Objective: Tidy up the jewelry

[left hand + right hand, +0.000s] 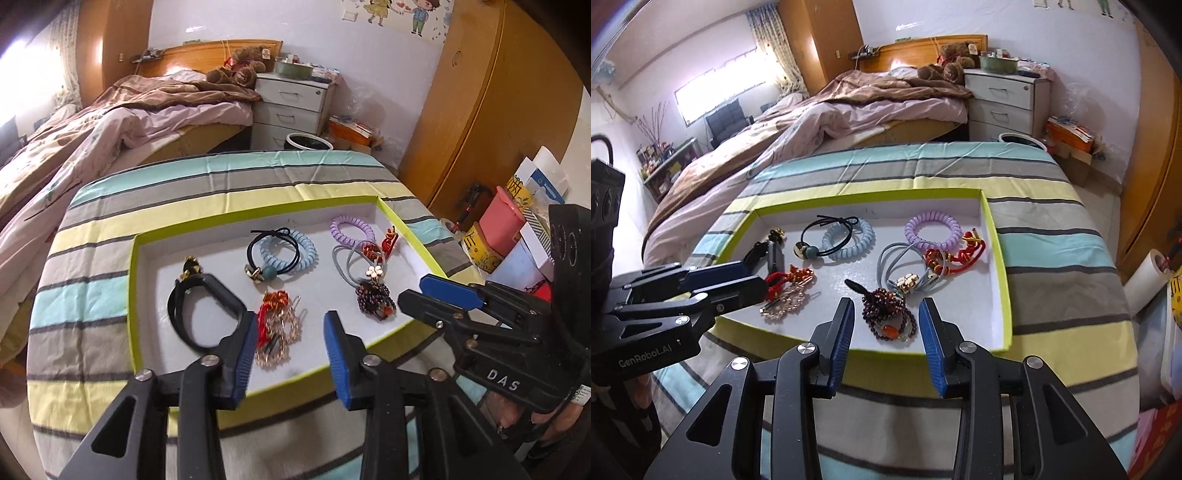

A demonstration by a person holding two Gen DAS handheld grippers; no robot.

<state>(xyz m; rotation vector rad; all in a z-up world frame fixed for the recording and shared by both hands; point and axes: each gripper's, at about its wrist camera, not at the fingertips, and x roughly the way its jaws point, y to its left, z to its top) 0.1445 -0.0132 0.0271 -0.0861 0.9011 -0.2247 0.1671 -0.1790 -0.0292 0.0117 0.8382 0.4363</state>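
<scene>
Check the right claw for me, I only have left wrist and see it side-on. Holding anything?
Observer: No. The right claw is open. The dark bead bracelet lies in the tray, seen between its fingers and not pinched.
Operator: Anything next to that bracelet I'd snag?
Observer: A short black piece sticks out at its upper left, toward the claw's left finger. Can't tell if it is attached to the bracelet.
</scene>
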